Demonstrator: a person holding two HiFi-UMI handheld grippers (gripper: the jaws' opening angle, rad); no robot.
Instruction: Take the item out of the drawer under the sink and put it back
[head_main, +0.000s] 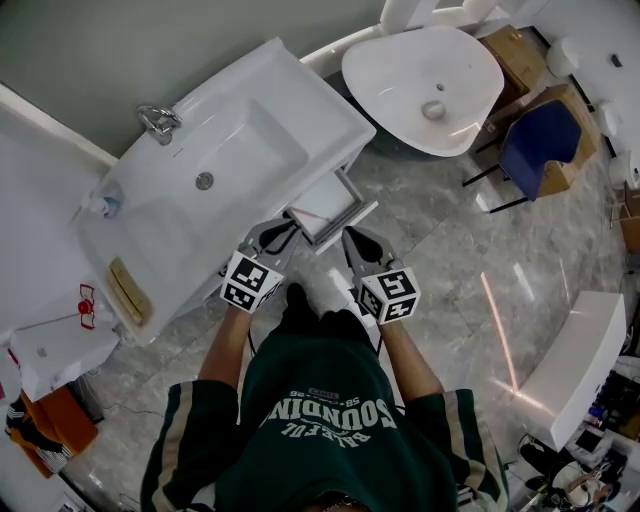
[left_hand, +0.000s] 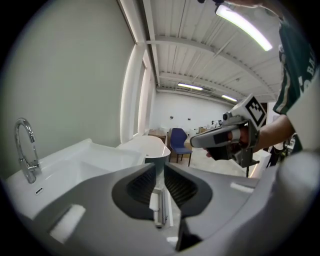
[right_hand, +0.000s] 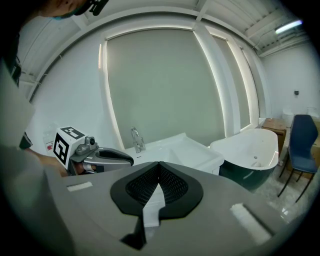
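Observation:
A white vanity with a sink stands against the wall. Its drawer is pulled out below the front right corner; something flat and white with a reddish edge lies in it, too small to identify. My left gripper hovers just in front of the drawer's left side, jaws shut and empty. My right gripper hangs beside it by the drawer's front panel, jaw tips together with nothing between them. In the left gripper view the left gripper points over the vanity corner, and the drawer's edge shows below the tips.
A chrome faucet sits at the sink's back. A white freestanding bathtub stands to the right of the vanity, with a blue chair beyond it. A soap bottle rests on the counter's left end. A marble floor surrounds me.

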